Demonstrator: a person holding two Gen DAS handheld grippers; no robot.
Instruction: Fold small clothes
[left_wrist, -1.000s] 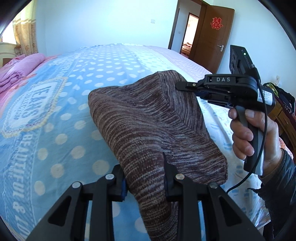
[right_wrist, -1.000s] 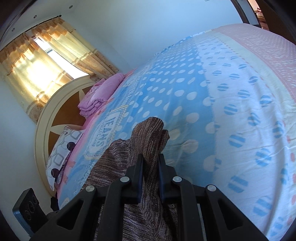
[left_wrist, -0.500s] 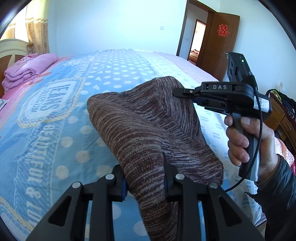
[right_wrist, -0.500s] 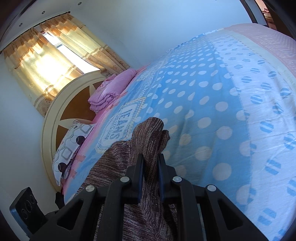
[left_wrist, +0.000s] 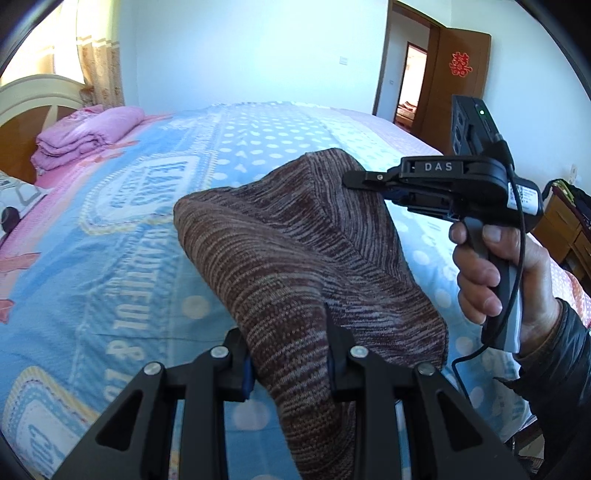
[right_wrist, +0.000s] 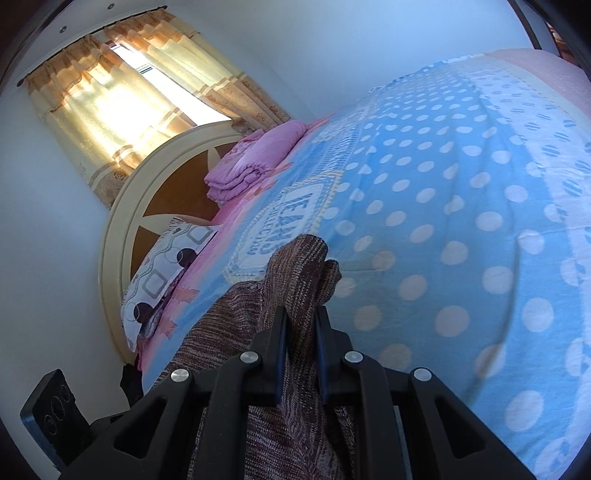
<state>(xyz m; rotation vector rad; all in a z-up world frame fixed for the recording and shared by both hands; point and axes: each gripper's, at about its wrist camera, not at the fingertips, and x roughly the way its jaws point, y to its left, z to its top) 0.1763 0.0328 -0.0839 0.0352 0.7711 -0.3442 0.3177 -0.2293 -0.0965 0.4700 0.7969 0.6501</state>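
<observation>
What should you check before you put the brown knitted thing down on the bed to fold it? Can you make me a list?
1. Left gripper shut on the brown knit garment: ok.
2. Right gripper shut on another part of the garment: ok.
3. Garment lifted off the bedspread: ok where seen; its lowest hanging part is out of view, so cannot tell there.
4. Cloth stretched flat between the two grippers: not ok, it sags and bunches.
5. Free room on the bedspread ahead: ok, the folded pink blanket and patterned pillow lie far off by the headboard.
6. Right gripper's cable clear of the cloth: cannot tell.
</observation>
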